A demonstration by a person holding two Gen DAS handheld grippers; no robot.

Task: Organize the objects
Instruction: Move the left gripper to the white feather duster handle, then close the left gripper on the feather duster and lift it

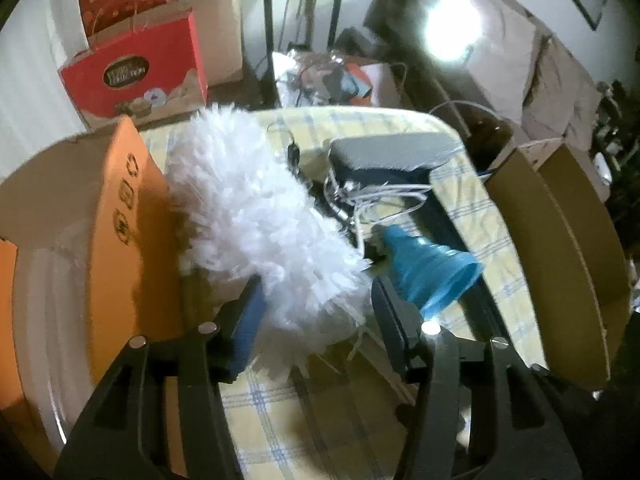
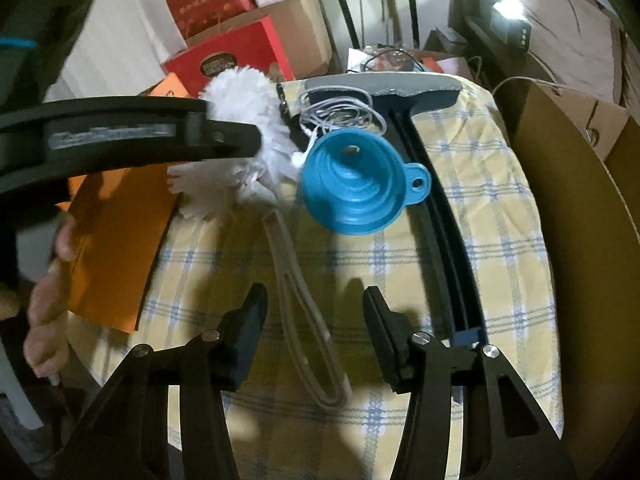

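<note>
Landmark: funnel (image 2: 360, 184), blue, lying on the checked cloth (image 2: 500, 240) of the table.
Duster: white fluffy head (image 2: 244, 120) lies just left of the funnel; its beige loop handle (image 2: 304, 312) runs from the head toward the camera, below the funnel.
Squeegee: grey blade (image 2: 380, 82) is seen beyond the funnel, dark handle running down along its right.
Cord: white coil (image 2: 344, 114) lies just behind the funnel.
Box: orange carton (image 1: 132, 208) stands left of the funnel, touching the duster head.
Left gripper (image 1: 316, 312): fingers apart, set astride the near end of the fluffy head; pads are not seen pressing the fibres.
Right gripper (image 2: 316, 328): fingers apart, astride the loop handle below the funnel; no contact is seen.
Handling, judged: duster is taken to be light; head soft and yielding, so a poor grip there. Handle looks thin, stiffer, somewhat smooth.
Hold point, judged: handle shaft, near the head.
</note>
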